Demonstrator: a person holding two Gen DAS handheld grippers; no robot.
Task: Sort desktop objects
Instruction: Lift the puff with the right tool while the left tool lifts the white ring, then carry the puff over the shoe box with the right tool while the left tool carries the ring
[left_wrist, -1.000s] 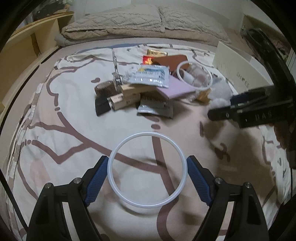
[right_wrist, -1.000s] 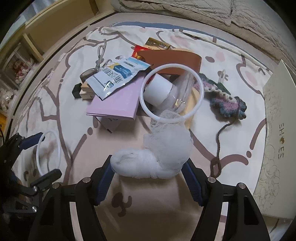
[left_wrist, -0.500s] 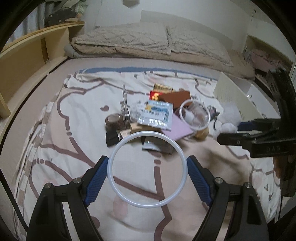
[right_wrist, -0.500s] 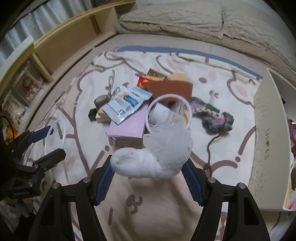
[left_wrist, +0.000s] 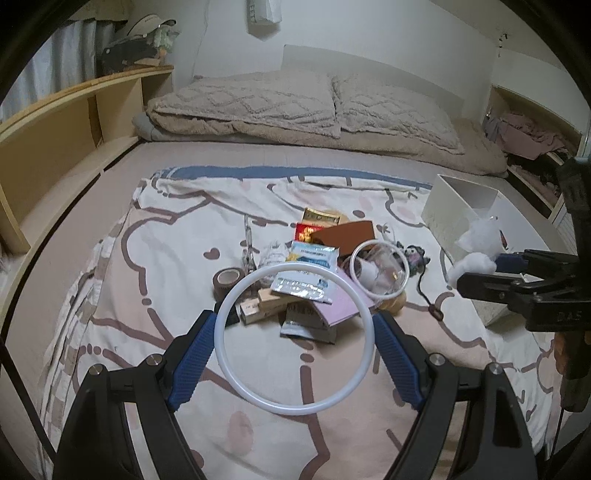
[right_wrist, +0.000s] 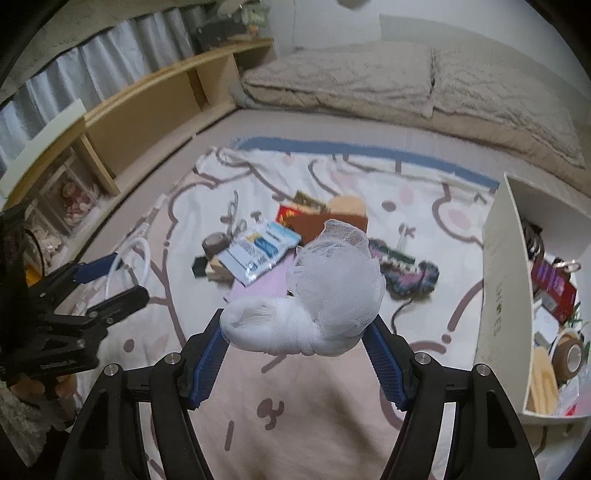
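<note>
Left gripper (left_wrist: 294, 345) clenched on white ring (left_wrist: 236, 363), held between blue pads above patterned bedsheet (left_wrist: 147, 295). Right gripper (right_wrist: 297, 345) clenched on white mesh bundle (right_wrist: 317, 295), raised over sheet.

Beyond: pile at sheet centre, with blue-white sachet (left_wrist: 310, 266) atop purple sheet (left_wrist: 341, 304), wooden blocks (left_wrist: 264, 301), tape roll (left_wrist: 227, 278), second white ring (left_wrist: 380, 271) over clear cup, brown leather piece (left_wrist: 349, 234), knitted item (right_wrist: 406, 267).

Right side: white box (right_wrist: 500, 280), partly filled with items. Far: beige pillows (left_wrist: 303, 103), wooden shelf (left_wrist: 74, 122).
</note>
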